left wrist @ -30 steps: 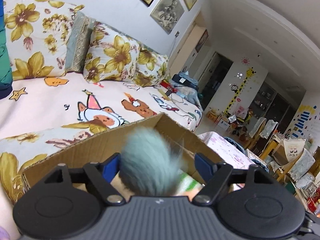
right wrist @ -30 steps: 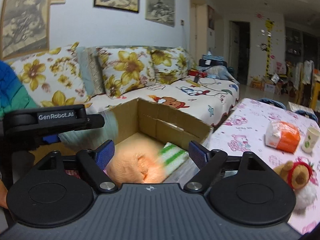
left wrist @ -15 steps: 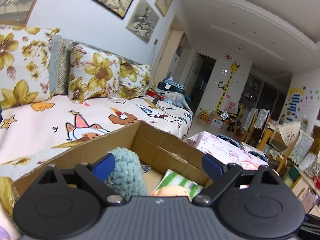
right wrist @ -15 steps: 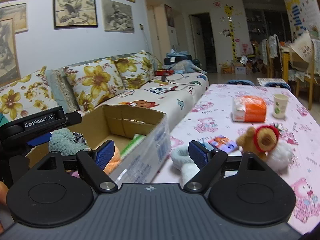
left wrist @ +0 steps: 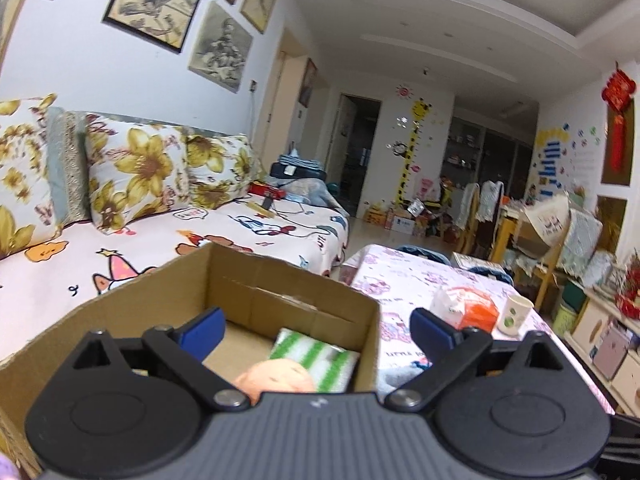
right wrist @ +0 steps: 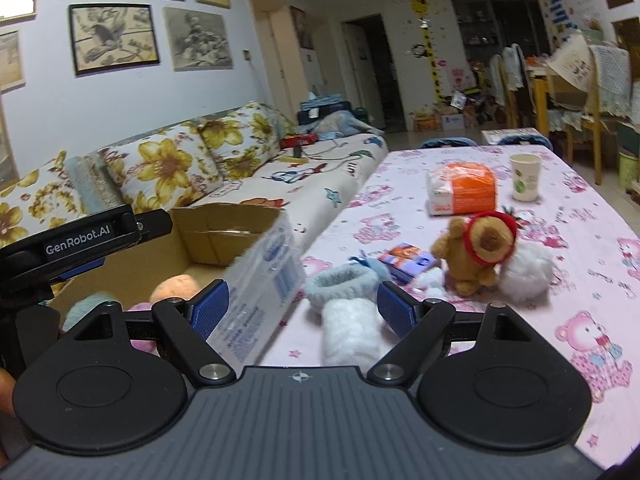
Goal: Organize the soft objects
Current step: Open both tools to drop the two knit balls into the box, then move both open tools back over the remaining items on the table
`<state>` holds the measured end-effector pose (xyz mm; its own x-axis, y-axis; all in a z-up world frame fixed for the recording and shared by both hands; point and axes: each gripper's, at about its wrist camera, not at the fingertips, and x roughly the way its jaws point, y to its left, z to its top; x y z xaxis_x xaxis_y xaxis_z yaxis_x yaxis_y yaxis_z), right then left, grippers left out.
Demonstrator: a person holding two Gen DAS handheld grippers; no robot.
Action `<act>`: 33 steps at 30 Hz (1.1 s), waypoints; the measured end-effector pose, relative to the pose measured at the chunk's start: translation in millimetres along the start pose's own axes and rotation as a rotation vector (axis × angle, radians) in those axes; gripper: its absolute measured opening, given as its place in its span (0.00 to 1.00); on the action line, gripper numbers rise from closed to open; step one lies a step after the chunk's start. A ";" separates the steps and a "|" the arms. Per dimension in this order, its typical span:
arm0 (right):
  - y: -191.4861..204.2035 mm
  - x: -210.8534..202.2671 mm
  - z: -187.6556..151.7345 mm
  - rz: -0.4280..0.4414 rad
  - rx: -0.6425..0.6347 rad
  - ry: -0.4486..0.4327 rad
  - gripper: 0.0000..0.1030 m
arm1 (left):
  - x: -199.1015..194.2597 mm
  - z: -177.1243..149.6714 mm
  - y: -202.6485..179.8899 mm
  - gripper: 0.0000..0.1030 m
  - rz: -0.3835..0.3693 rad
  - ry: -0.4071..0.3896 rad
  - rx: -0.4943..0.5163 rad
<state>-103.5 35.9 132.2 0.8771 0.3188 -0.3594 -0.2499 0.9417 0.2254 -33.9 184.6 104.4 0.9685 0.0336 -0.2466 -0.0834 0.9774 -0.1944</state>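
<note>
My left gripper (left wrist: 318, 322) fills the bottom of the frame, its jaws having just been opening and now spread wide with nothing pressed between the blue pads (left wrist: 202, 326). Under it sits the cardboard box (left wrist: 256, 280), centre-left, holding a green-and-white striped cloth (left wrist: 320, 356) and, touching it on the near side, an orange plush ball (left wrist: 276, 376). My right pad hangs beyond the box's right wall, over the table with its pink cartoon cloth (left wrist: 400, 276). Further back on that table stand an orange-and-white packet (left wrist: 468, 306) and a paper cup (left wrist: 514, 314), near each other. The flowered sofa (left wrist: 140, 184) runs along the left.
</note>
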 end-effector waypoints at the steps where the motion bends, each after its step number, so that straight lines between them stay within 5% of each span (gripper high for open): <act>1: -1.7 0.1 -0.4 -0.005 0.008 0.002 0.99 | 0.3 -0.8 -3.4 0.99 -0.003 -0.001 0.011; 33: -15.4 -1.4 -12.3 -0.118 0.128 0.007 1.00 | 7.5 -30.5 -88.2 0.99 -0.057 0.045 0.266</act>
<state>-105.9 22.3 118.1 0.8942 0.2082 -0.3963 -0.0911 0.9514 0.2942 -26.5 92.3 90.7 0.9579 -0.0261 -0.2859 0.0409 0.9981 0.0458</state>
